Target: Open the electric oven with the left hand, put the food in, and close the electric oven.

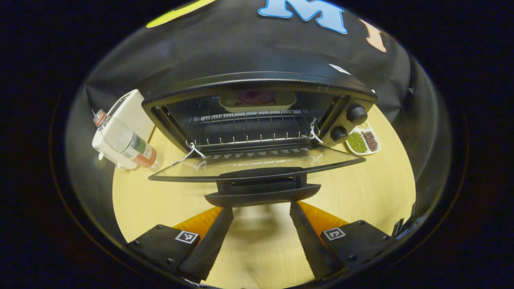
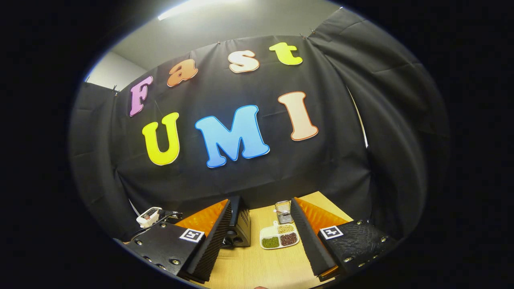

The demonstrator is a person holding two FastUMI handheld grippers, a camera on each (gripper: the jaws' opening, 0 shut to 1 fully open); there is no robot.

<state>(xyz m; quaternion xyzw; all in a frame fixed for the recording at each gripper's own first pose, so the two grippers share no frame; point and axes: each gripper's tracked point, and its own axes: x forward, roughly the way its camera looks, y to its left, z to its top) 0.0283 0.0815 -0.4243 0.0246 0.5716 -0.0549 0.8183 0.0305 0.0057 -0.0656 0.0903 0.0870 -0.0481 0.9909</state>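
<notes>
A black electric toaster oven [image 1: 257, 108] stands on a pale wooden table [image 1: 369, 188] in front of the black cloth wall, its glass door [image 1: 257, 164] folded down flat toward the near side with the black bar handle [image 1: 263, 192] at its near edge. On the wire rack [image 1: 249, 128] inside, toward the far wall of the cavity, sits a pale square tray of food [image 1: 257, 100] with a pinkish item on it. Two black round knobs [image 1: 356, 114] line the oven's right-hand panel.

In the left gripper view, the left gripper [image 1: 261, 245] hovers just near of the door handle, its two fingers spread apart with bare tabletop between them, gripping nothing.

Left of the oven, a clear plastic bottle with a red cap and a coloured label [image 1: 128, 142] leans against a white boxy appliance [image 1: 120, 128]. To the oven's right lies a white divided dish [image 1: 363, 140] holding green, brown and pale beans.

In the right gripper view, the right gripper [image 2: 261, 245] is raised, looking at the cloth wall, its fingers apart and empty. Between them, farther off, appear the divided dish [image 2: 279, 237], a small shiny metal container [image 2: 283, 212] beyond it, and the oven's right end [image 2: 239, 224].
</notes>
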